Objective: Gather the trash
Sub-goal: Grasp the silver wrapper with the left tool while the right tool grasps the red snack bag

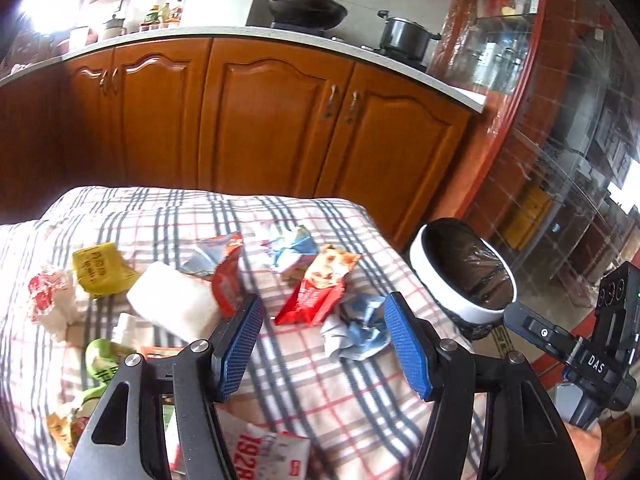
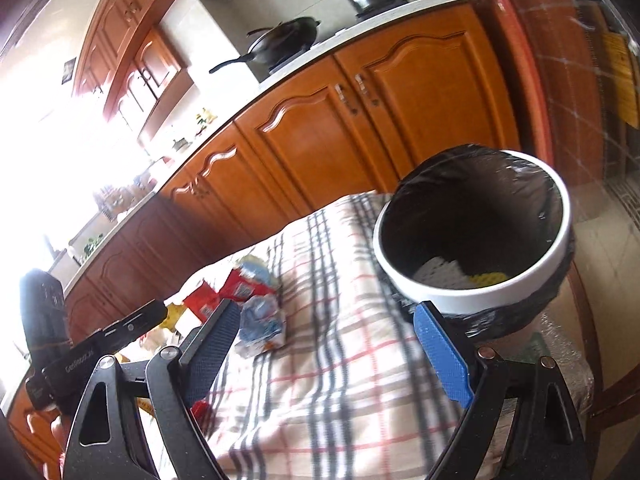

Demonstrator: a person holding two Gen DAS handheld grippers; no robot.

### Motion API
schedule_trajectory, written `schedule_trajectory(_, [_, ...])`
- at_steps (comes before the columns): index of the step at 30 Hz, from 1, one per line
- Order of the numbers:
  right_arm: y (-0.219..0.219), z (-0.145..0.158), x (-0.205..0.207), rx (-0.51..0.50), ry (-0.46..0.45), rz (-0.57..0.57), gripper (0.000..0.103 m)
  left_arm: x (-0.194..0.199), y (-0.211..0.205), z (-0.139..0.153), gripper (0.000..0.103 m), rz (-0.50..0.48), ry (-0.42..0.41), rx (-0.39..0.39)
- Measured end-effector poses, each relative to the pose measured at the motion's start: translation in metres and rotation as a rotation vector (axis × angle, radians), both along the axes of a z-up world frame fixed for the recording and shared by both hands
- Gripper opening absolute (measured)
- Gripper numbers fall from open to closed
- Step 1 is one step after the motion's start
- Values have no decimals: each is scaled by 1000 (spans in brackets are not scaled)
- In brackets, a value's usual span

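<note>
L gripper [image 1: 324, 344] jaws apart, nothing between, hovering over checked cloth [image 1: 312, 392] on the bench. R gripper [image 2: 332, 352] also wide apart, empty, right pad [image 2: 440, 356] just beside the bin [image 2: 472, 304].

Trash on cloth: blue/white paper ball [image 1: 356, 332] just ahead of L gripper, nearer its right pad; red wrapper [image 1: 316, 292] touching it on the left; white pack [image 1: 176, 304] w/ red pouch [image 1: 226, 276] against it; yellow wrapper [image 1: 102, 268] further left; blue/white wrapper [image 1: 288, 248] behind red one; green pack [image 1: 104, 360] and "1928" bag [image 1: 260, 452] near the cam.

Bin: white rim, black liner, at cloth's right edge. Inside, R view: white and yellow bits at the bottom [image 2: 460, 276].

Bkgd: wood cabinets [image 1: 272, 120], wok [image 1: 308, 8], pot [image 1: 404, 36].
</note>
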State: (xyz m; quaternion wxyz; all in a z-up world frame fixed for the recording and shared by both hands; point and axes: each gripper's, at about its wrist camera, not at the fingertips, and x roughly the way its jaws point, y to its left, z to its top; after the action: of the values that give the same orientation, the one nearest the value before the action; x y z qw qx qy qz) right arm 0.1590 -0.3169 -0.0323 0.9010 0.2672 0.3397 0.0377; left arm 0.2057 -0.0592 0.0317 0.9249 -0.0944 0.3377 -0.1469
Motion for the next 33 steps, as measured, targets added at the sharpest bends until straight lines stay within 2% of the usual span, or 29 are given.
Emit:
schedule_trajectory(9, [35, -3, 13, -14, 20, 67, 90, 11, 24, 12, 63, 49, 20, 18])
schedule_trajectory(15, [53, 0, 34, -12, 28, 121, 88, 35, 29, 15, 61, 43, 43, 84])
schedule_trajectory(18, [65, 6, 49, -17, 27, 155, 77, 50, 31, 16, 61, 36, 56, 114])
schedule_trajectory(20, [72, 7, 62, -16, 34, 185, 62, 60, 32, 16, 60, 31, 64, 129])
schedule_trajectory(24, [90, 1, 89, -23, 75, 235, 52, 77, 28, 14, 56, 18, 80, 163])
schedule_trajectory(26, [98, -6, 100, -35, 102, 248, 50, 87, 24, 9, 50, 2, 99, 178])
schedule_trajectory(28, [102, -13, 108, -33, 124, 253, 46, 95, 21, 2, 40, -14, 120, 197])
schedule_trajectory(29, [103, -18, 112, -29, 139, 253, 41, 99, 19, -1, 36, -22, 133, 205])
schedule_trajectory(30, [104, -21, 115, -28, 149, 251, 36, 104, 17, -5, 28, -31, 148, 212])
schedule_trajectory(32, [106, -26, 118, -21, 162, 251, 15, 111, 15, -11, 16, -41, 171, 225])
schedule_trajectory(33, [106, -27, 117, -18, 160, 251, 14, 113, 14, -13, 8, -46, 178, 232])
